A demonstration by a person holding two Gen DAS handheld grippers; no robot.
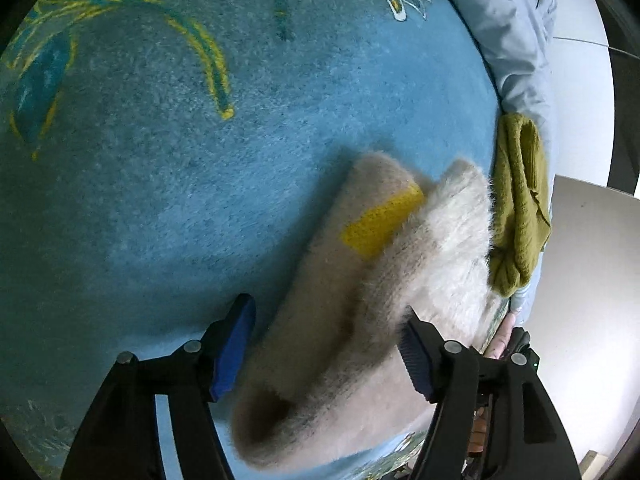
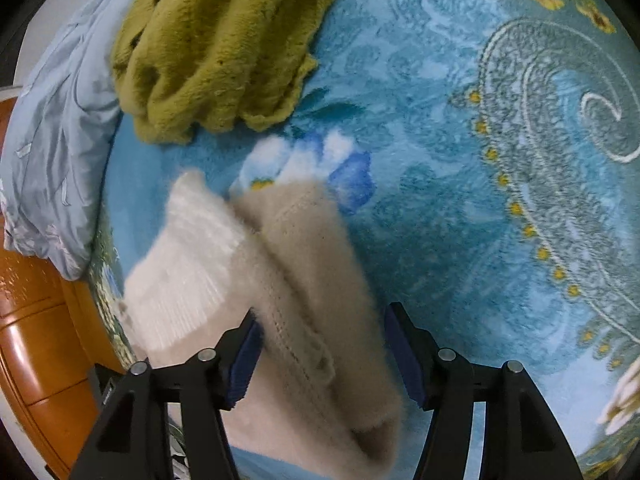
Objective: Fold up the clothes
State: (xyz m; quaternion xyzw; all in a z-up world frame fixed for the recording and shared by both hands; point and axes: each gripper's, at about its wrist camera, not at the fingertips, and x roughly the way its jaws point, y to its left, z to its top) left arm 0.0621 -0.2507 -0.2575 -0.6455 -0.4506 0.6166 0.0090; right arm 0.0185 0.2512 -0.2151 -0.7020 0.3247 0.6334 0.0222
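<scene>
Between the spread jaws of the left gripper (image 1: 326, 346) lies a fuzzy beige sweater (image 1: 340, 360) on the blue blanket (image 1: 180, 180), unpinched. Likewise the right gripper (image 2: 322, 354) stands open astride it; beyond, an olive garment (image 2: 224, 40).

A folded sweater (image 2: 288, 280) was laid on the blanket (image 2: 460, 200), near its edge. A knitted garment (image 2: 216, 48) was heaped beyond it, at the same edge. A quilt (image 2: 60, 140) was bunched beside that edge, just next to the knitted garment.
</scene>
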